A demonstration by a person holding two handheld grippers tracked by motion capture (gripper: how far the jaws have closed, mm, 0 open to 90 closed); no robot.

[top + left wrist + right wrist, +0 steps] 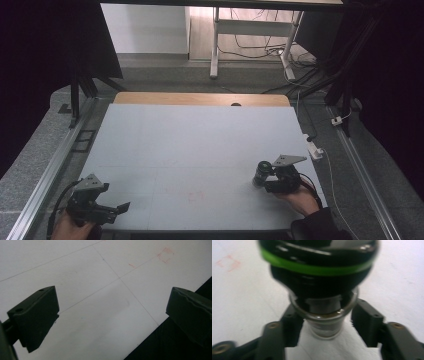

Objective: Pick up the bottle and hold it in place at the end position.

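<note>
With the right gripper (324, 315) clamped on the green-banded black bottle (317, 267), lift straight up, left gripper (112, 315) idle, jaws apart.

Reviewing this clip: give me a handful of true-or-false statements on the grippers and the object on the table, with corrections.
1. The right gripper is closed on a black bottle with a green band. True.
2. The left gripper holds a cloth. False: its jaws stand wide apart with only bare table between them.
3. In the high view, the bottle is near the table's right front corner. True.
4. The two grippers touch each other. False: the left gripper and right gripper sit at opposite front corners.
5. Faint red marks show on the white table. True.
</note>
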